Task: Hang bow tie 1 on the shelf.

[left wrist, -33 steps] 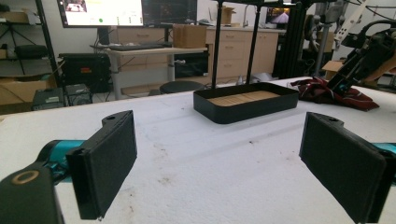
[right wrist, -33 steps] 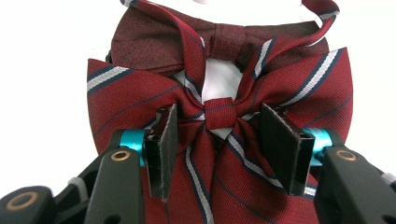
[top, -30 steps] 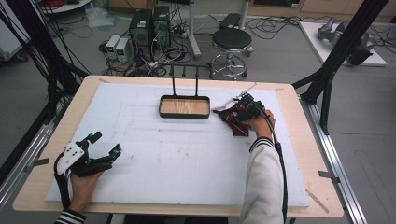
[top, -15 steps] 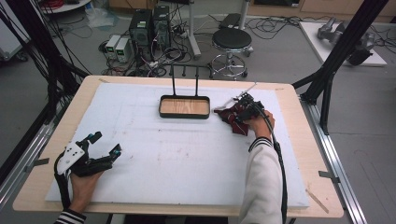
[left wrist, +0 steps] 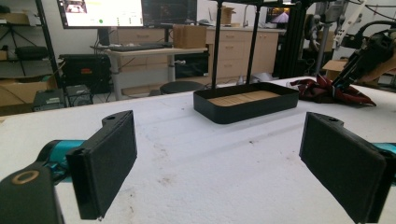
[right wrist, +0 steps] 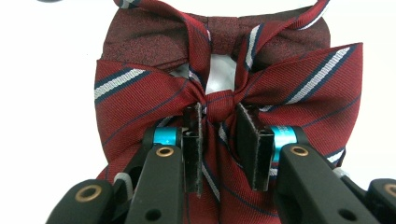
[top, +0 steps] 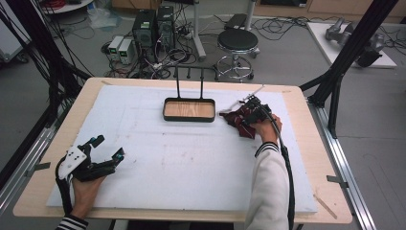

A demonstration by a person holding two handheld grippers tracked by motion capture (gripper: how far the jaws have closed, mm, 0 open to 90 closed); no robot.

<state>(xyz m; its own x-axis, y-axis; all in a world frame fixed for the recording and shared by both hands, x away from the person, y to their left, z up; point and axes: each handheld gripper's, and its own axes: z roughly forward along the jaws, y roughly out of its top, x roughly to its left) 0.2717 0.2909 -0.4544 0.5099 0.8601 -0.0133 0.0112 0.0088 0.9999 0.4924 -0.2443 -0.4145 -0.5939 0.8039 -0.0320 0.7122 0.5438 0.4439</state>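
A dark red striped bow tie point(top: 235, 120) lies on the white mat point(top: 191, 158) just right of a black tray point(top: 188, 119) with a wooden floor and a tall wire handle. My right gripper point(top: 245, 117) points down onto the tie. In the right gripper view its jaws have just been closing, and the pads point(right wrist: 198, 140) now pinch the tie's centre knot point(right wrist: 219, 105) from both sides. My left gripper point(top: 109, 147) rests at the mat's near left, open with nothing between its jaws point(left wrist: 219, 154); the left gripper view looks toward the tray point(left wrist: 247, 112) and tie point(left wrist: 327, 89).
The mat covers most of a wooden table point(top: 306, 143) with bare edges at the sides. Black frame posts point(top: 344, 62) rise at the table's back corners. On the floor behind stand a stool point(top: 238, 40) and computer boxes point(top: 153, 26) with cables.
The right gripper's jaws have drawn in around the bow tie's knot. Neither hand has shifted, and the left gripper stays as it was.
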